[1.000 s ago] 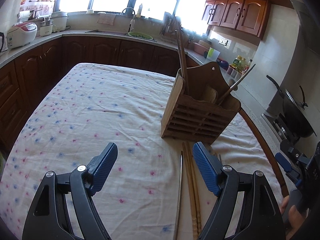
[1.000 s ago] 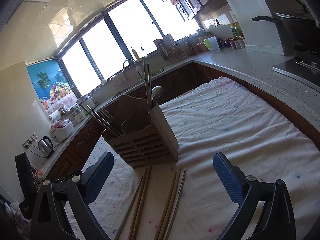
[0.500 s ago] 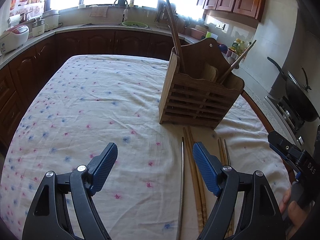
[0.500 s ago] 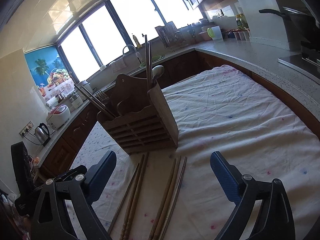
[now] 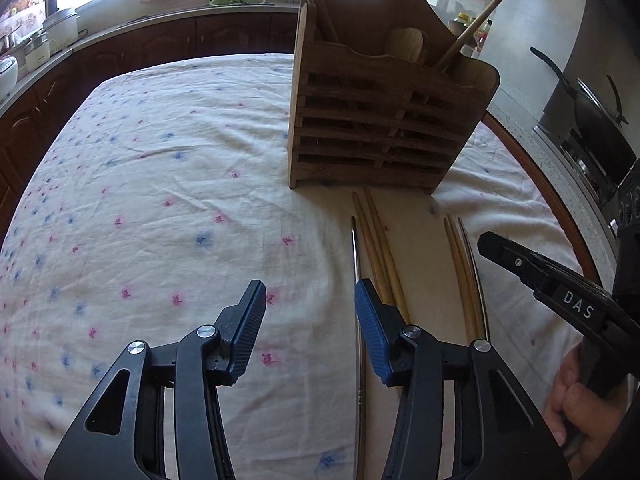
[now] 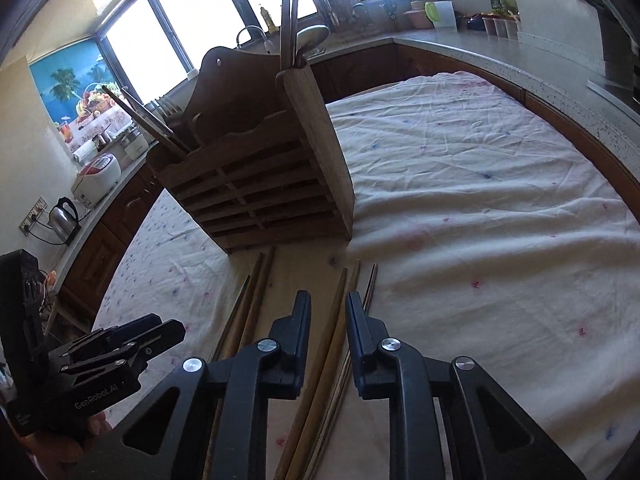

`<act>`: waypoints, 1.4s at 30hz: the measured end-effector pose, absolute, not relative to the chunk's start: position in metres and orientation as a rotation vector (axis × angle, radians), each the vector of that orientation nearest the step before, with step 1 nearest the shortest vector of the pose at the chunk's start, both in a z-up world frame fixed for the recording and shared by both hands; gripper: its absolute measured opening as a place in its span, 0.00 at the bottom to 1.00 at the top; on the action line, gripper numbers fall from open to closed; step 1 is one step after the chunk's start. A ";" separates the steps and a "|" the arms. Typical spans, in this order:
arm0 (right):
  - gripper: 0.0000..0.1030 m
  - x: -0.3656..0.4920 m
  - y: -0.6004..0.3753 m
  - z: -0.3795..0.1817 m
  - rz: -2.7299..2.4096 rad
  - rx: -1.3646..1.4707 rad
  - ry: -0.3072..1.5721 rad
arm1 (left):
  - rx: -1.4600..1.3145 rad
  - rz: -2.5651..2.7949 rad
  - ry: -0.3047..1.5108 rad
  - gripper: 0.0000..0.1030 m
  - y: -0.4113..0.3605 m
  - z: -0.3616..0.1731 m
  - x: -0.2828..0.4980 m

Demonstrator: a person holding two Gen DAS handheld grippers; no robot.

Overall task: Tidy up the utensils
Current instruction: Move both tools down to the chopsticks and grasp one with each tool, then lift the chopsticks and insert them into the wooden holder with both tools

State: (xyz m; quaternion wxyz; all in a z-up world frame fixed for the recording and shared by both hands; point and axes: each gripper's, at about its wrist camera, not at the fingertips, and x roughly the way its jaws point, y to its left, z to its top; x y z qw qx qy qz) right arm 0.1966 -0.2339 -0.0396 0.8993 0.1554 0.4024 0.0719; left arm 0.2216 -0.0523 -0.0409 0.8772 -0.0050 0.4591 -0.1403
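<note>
A slatted wooden utensil holder stands on the flowered tablecloth and holds chopsticks and a spoon. In front of it lie a metal chopstick, a wooden pair and a second group. My left gripper hangs low over the cloth with its jaws closing. The metal chopstick lies between them, close to the right blue pad. My right gripper is closing around two wooden chopsticks, and a strip of cloth still shows beside them. Each gripper shows in the other's view, the right gripper and the left gripper.
Dark wooden cabinets and a stone counter ring the table. A wok sits on the stove to the right. A rice cooker and a kettle stand on the left counter. The table's wooden rim curves past the holder.
Both grippers have sunk toward the chopsticks in front of the holder. The left jaws have narrowed. The right jaws have gone from wide apart to a narrow gap around the wooden chopsticks.
</note>
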 end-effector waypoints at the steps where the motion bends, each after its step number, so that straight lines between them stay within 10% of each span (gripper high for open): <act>1: 0.15 0.199 -0.233 -0.042 0.148 0.319 0.843 | -0.006 -0.298 0.963 0.44 -0.054 -0.042 0.223; 33: 0.08 0.245 -0.226 -0.062 0.128 0.201 0.924 | 0.171 -0.320 0.960 0.30 -0.102 -0.060 0.253; 37: 0.08 0.248 -0.226 -0.063 0.133 0.200 0.917 | 0.154 -0.332 0.961 0.06 -0.103 -0.059 0.256; 42: 0.06 0.239 -0.232 -0.060 0.144 0.285 0.907 | 0.055 -0.359 0.979 0.04 -0.081 -0.053 0.258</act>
